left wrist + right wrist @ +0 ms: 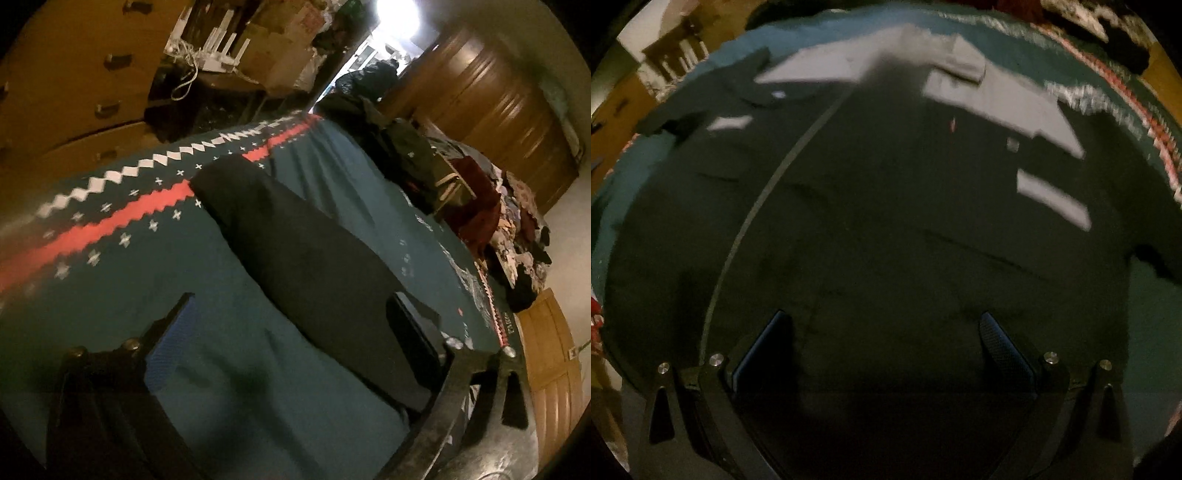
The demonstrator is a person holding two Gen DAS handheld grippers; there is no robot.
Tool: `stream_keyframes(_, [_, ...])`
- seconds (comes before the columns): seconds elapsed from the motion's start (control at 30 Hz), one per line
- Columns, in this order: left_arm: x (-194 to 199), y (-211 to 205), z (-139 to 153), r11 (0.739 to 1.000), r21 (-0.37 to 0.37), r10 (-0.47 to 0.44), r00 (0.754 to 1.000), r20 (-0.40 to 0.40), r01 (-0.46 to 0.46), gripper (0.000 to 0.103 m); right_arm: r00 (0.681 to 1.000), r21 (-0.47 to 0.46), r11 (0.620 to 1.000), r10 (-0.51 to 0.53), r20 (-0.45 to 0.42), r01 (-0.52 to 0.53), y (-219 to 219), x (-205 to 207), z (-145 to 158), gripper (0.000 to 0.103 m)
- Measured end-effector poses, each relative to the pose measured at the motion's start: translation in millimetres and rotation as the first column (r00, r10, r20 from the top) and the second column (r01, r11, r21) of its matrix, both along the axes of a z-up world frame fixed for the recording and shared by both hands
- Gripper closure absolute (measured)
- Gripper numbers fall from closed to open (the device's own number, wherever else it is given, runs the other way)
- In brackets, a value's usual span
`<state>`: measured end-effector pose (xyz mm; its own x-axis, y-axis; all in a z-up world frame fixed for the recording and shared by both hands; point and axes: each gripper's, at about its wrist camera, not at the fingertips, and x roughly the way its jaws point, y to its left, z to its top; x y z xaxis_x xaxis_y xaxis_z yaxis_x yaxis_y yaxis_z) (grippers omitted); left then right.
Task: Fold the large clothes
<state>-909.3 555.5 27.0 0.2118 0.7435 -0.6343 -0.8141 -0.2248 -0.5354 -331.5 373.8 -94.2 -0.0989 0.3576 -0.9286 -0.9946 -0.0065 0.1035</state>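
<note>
A large black garment [886,221] with grey panels and a thin grey stripe lies spread flat on a teal bedspread [1152,306]. My right gripper [882,321] hangs open just above its near part, holding nothing. In the left wrist view a long black part of the garment [295,240], likely a sleeve, stretches across the teal bedspread [166,277]. My left gripper [291,306] is open above the sleeve's near end, empty.
The bedspread has a red and white patterned border [110,218]. A pile of dark and mixed clothes [461,192] sits along the bed's far right. Wooden drawers [92,74] stand left, a wooden wardrobe [498,103] right, and a cluttered table [229,55] beyond.
</note>
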Motion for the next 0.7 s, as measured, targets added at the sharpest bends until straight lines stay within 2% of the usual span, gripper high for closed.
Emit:
stream_keyframes(0.1, [-25, 0, -29, 0.998, -0.057, -0.002, 1.0, 0.025, 0.003, 0.021, 1.0, 0.022, 1.0, 0.013, 0.022, -0.014, -5, 0, -9, 0.0])
stream_keyframes(0.2, [-35, 12, -55, 0.993, -0.114, 0.003, 0.998, 0.058, 0.004, 0.025, 1.0, 0.054, 0.998, 0.01, 0.03, -0.011, -10, 1, -12, 0.0])
stream_keyframes(0.33, [-41, 21, -54, 0.995, -0.094, -0.012, 0.998, 0.068, 0.019, 0.025, 0.999, 0.049, 0.999, 0.011, 0.033, -0.012, -9, 1, -12, 0.0])
stream_keyframes(0.43, [-53, 26, -55, 0.998, -0.06, 0.012, 0.994, 0.105, -0.006, 0.025, 0.999, 0.027, 1.0, 0.014, 0.04, -0.015, -5, 0, -12, 0.0])
stream_keyframes(0.57, [-62, 33, -54, 0.999, -0.036, 0.029, 0.993, 0.112, -0.026, 0.025, 0.999, 0.025, 1.0, 0.012, 0.043, -0.013, -2, -2, -13, 0.0])
stream_keyframes(0.63, [-63, 36, -52, 0.999, -0.019, 0.046, 0.993, 0.11, -0.044, 0.029, 0.999, 0.026, 1.0, 0.01, 0.044, -0.011, -2, -3, -13, 0.0])
stream_keyframes(0.67, [-64, 37, -52, 0.998, -0.016, 0.055, 0.993, 0.108, -0.054, 0.039, 0.999, 0.027, 1.0, 0.01, 0.046, -0.011, -3, -3, -14, 0.0])
stream_keyframes(0.7, [-66, 37, -52, 0.998, -0.017, 0.068, 0.992, 0.108, -0.066, 0.061, 0.999, 0.028, 1.0, 0.01, 0.046, -0.011, -3, -3, -14, 0.0])
